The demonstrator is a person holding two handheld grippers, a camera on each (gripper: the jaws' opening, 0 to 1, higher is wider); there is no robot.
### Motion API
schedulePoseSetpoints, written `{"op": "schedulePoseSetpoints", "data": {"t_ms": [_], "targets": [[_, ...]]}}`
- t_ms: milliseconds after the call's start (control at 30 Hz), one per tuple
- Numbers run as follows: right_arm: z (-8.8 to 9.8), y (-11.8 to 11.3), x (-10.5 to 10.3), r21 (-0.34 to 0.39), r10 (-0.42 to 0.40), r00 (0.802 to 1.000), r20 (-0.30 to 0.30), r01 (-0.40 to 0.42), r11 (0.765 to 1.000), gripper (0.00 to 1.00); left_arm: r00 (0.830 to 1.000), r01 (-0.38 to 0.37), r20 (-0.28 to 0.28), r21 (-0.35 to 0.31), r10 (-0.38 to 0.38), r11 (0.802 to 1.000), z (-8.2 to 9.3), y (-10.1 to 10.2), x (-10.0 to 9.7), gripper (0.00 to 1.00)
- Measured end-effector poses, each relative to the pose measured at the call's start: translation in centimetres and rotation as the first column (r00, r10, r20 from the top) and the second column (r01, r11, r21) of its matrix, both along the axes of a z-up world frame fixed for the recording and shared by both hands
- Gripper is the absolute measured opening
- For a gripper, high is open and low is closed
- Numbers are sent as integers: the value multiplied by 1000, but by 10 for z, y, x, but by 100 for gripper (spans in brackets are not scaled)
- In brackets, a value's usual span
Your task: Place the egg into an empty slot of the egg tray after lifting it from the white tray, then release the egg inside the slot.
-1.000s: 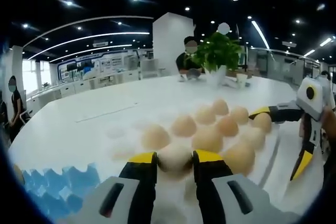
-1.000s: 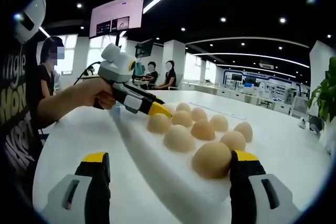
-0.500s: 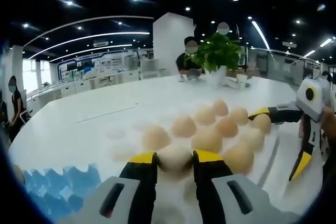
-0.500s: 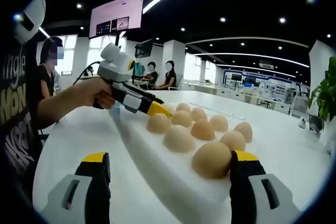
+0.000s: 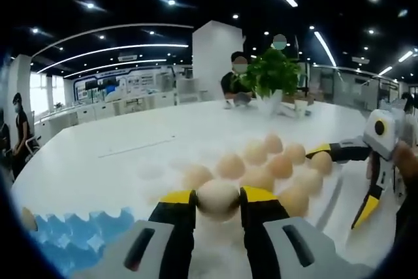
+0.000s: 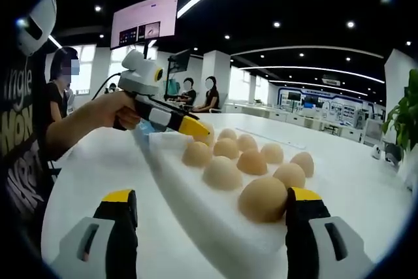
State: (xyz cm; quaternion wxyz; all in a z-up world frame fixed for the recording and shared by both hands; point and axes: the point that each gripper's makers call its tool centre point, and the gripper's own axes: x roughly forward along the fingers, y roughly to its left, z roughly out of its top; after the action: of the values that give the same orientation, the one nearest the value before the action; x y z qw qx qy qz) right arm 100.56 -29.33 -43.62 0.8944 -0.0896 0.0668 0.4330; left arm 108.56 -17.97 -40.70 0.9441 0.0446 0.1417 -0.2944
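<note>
My left gripper point(image 5: 217, 197) is shut on a pale egg point(image 5: 217, 199) and holds it just above the white foam tray point(image 5: 151, 172). Several tan eggs point(image 5: 281, 164) sit in rows on that tray. The blue egg tray point(image 5: 72, 240) lies at the lower left, its slots bare. In the right gripper view a hand holds the left gripper point(image 6: 199, 132) raised over the far end of the white tray point(image 6: 215, 227). My right gripper point(image 6: 212, 200) stands open astride the tray's near end, one finger point(image 6: 304, 200) against the nearest egg point(image 6: 263, 198). It also shows as the right gripper point(image 5: 336, 184).
A wide white table point(image 5: 130, 138) carries everything. A potted plant point(image 5: 271, 73) stands at its far side with a seated person point(image 5: 236, 80) behind it. Other people point(image 6: 209, 93) sit further off under a wall screen point(image 6: 145, 24). The holder's arm point(image 6: 78, 125) crosses at left.
My left gripper has risen with the egg, lifting it off the white tray. The right gripper has stayed open in place.
</note>
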Motion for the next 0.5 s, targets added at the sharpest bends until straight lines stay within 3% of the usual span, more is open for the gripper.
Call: {"op": "schedulePoseSetpoints", "data": {"t_ms": [500], "targets": [[0, 0, 0, -6, 0, 1000, 2, 0, 1000, 99, 999, -46, 27, 18, 45, 999, 9, 24, -4, 27]]}}
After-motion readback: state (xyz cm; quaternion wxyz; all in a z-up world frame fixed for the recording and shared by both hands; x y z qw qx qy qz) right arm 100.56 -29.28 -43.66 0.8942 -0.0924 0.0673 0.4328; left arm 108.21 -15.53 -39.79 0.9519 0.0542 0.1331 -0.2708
